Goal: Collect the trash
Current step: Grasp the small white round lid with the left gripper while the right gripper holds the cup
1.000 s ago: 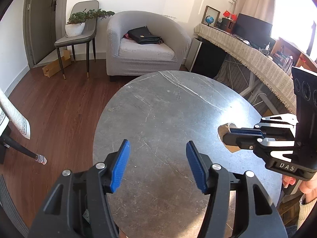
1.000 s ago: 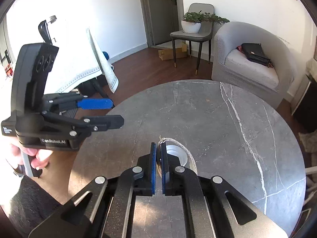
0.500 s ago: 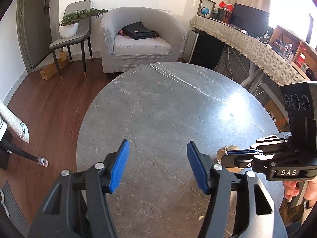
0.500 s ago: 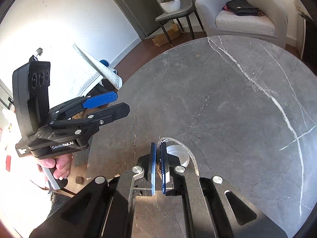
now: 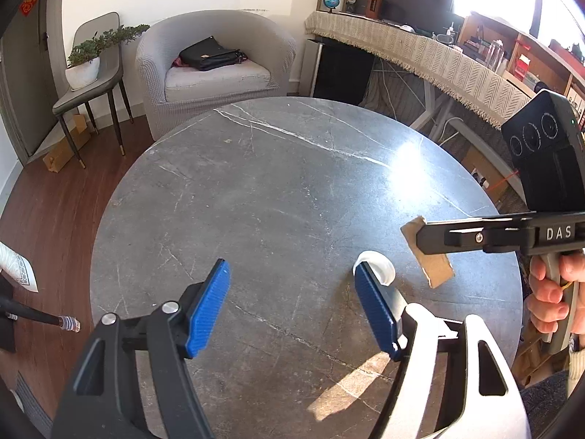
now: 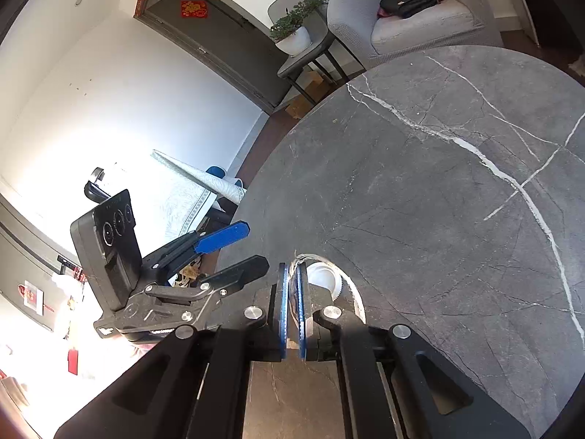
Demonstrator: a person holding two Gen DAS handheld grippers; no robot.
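**Left wrist view: jaws apart over the desk; right jaws clamped on cardboard**

Left wrist view shows our left gripper (image 5: 292, 307) with its jaws spread wide and nothing between the blue pads, hovering above the grey marble desk (image 5: 278, 197). A white cup-like piece (image 5: 378, 269) shows just behind the tip of one pad; we cannot tell whether they touch. Our right gripper (image 5: 420, 237) enters from the right, its jaws pressed together on a brown cardboard scrap (image 5: 433, 265), held clear above the desk surface. In the right wrist view, the right gripper (image 6: 291, 274) pinches the scrap's thin edge (image 6: 291, 292), with the white piece (image 6: 321, 278) just beyond its fingertips.
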